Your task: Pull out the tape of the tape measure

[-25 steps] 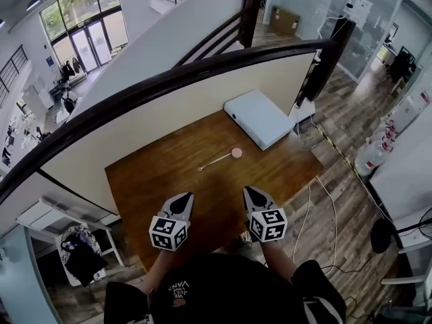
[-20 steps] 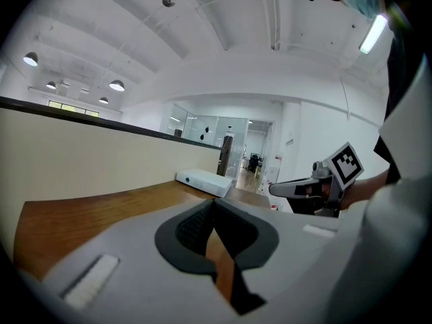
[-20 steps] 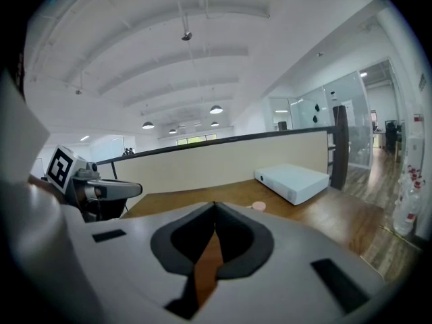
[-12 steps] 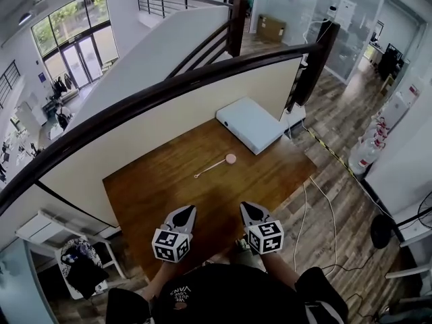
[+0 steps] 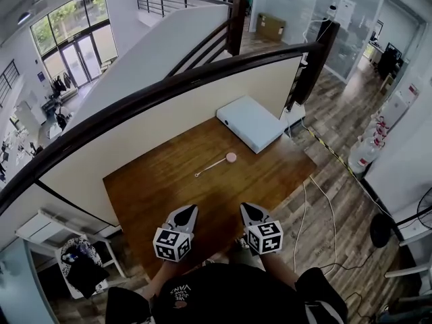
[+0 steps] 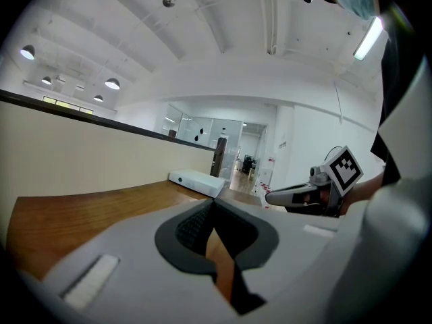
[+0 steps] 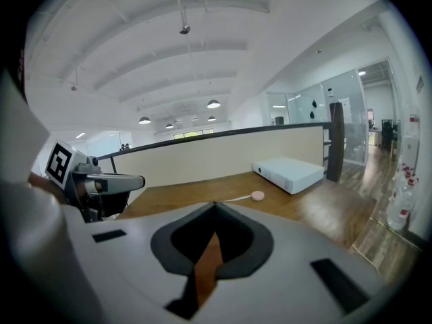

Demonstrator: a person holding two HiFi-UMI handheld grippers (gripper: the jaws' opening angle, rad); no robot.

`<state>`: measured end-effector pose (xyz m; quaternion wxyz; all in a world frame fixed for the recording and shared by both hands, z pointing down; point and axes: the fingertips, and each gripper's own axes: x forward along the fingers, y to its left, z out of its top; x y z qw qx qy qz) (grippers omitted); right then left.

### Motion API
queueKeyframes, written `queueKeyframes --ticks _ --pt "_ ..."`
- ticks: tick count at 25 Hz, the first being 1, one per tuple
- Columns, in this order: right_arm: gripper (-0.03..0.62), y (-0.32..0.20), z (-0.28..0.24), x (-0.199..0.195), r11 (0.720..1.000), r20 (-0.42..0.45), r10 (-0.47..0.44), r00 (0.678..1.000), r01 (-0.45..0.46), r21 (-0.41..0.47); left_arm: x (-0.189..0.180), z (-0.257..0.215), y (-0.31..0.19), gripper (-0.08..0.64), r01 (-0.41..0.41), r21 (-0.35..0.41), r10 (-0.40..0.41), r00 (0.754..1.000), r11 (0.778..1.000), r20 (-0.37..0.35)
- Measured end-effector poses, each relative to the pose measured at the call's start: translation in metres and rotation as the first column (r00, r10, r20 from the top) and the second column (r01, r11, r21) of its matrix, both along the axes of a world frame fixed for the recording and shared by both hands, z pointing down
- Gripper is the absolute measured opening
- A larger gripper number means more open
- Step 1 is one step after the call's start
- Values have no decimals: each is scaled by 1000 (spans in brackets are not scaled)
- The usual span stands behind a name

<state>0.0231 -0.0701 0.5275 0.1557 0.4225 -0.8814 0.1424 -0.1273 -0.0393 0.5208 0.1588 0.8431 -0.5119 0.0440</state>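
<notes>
Two grippers, left gripper [image 5: 190,209] and right gripper [image 5: 246,207], both with jaws pressed together and nothing pinched. Held side by side, apart from each other, over the near edge of the one wooden table [image 5: 155,187]. One pink round tape measure [image 5: 231,157] lying near the table's middle, well apart from both grippers, with a short thin tape [image 5: 212,166] already out to its left. One flat white box [image 5: 253,123] on the table's far right corner.
</notes>
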Motion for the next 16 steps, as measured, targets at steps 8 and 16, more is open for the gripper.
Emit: queueKeyframes --ticks 8,16 --pt "12 -7 0 3 1000 6 12 1000 -12 -4 2 -4 -7 11 -1 12 1 1000 1000 -7" --pt "12 -19 -3 6 1000 11 8 1000 -8 4 8 -5 -17 11 -4 14 4 1000 1000 -7"
